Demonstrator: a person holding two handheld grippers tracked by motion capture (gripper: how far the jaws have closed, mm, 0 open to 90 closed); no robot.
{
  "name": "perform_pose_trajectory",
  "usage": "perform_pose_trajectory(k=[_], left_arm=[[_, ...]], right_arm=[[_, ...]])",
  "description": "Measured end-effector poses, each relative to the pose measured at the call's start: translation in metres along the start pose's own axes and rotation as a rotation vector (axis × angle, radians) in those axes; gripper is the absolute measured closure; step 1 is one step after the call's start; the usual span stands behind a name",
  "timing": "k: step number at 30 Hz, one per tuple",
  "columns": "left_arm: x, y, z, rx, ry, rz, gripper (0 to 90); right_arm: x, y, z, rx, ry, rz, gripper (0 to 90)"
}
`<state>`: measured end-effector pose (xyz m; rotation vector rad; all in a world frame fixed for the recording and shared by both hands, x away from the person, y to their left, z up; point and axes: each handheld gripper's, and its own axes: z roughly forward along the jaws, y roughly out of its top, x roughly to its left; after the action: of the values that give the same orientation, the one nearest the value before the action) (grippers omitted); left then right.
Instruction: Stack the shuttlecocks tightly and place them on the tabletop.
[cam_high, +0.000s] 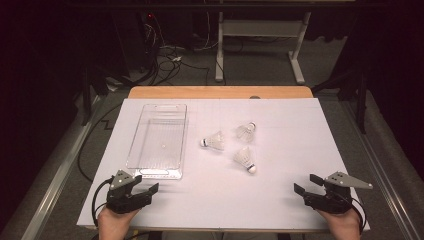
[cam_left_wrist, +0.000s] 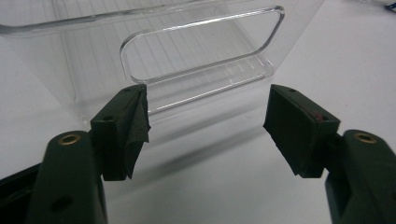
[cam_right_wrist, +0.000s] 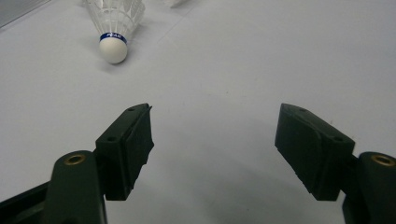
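Note:
Three white shuttlecocks lie on the white table sheet: one (cam_high: 214, 141) at the middle, one (cam_high: 246, 131) behind it to the right, and one (cam_high: 245, 159) nearest me, whose white cork (cam_right_wrist: 113, 48) faces my right gripper. A clear plastic bin (cam_high: 159, 141) stands empty at the left; its handle cut-out (cam_left_wrist: 201, 44) is just ahead of my left gripper. My left gripper (cam_high: 145, 186) rests at the front left, open, nothing between its jaws (cam_left_wrist: 205, 130). My right gripper (cam_high: 307, 184) sits at the front right, open and empty (cam_right_wrist: 215, 149).
The white sheet (cam_high: 280, 195) covers a wooden table (cam_high: 220, 92) whose far edge shows. Beyond it on the dark floor are cables (cam_high: 170, 57) and a white table frame (cam_high: 260, 37). A metal rail (cam_high: 50, 180) runs along the left side.

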<state>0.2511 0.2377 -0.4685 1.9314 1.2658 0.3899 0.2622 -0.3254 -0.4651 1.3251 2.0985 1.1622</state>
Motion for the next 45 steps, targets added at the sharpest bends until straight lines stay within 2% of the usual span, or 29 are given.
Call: perform_pose_trajectory(k=[8, 15, 19, 27, 36, 45], left_arm=[[0.001, -0.001, 0.000, -0.002, -0.002, -0.013, 31.7], [0.001, -0.001, 0.000, -0.003, -0.009, -0.012, 31.7], [0.001, -0.002, 0.000, -0.004, -0.012, -0.010, 31.7], [0.001, -0.001, 0.000, -0.002, -0.001, -0.011, 31.2], [0.001, -0.002, 0.001, -0.002, 0.004, -0.011, 30.9], [0.002, -0.002, 0.001, -0.002, 0.002, -0.012, 30.9]], right_arm=[[0.000, 0.001, -0.001, -0.010, -0.005, -0.007, 27.4], [0.002, 0.004, -0.003, -0.031, -0.013, 0.016, 27.4], [0.004, 0.006, -0.003, -0.038, -0.013, 0.013, 27.5], [0.010, 0.011, -0.002, -0.039, 0.004, -0.007, 28.0], [0.009, 0.013, 0.002, -0.035, 0.022, 0.003, 28.0], [0.013, 0.020, 0.006, -0.040, 0.036, -0.009, 27.8]])
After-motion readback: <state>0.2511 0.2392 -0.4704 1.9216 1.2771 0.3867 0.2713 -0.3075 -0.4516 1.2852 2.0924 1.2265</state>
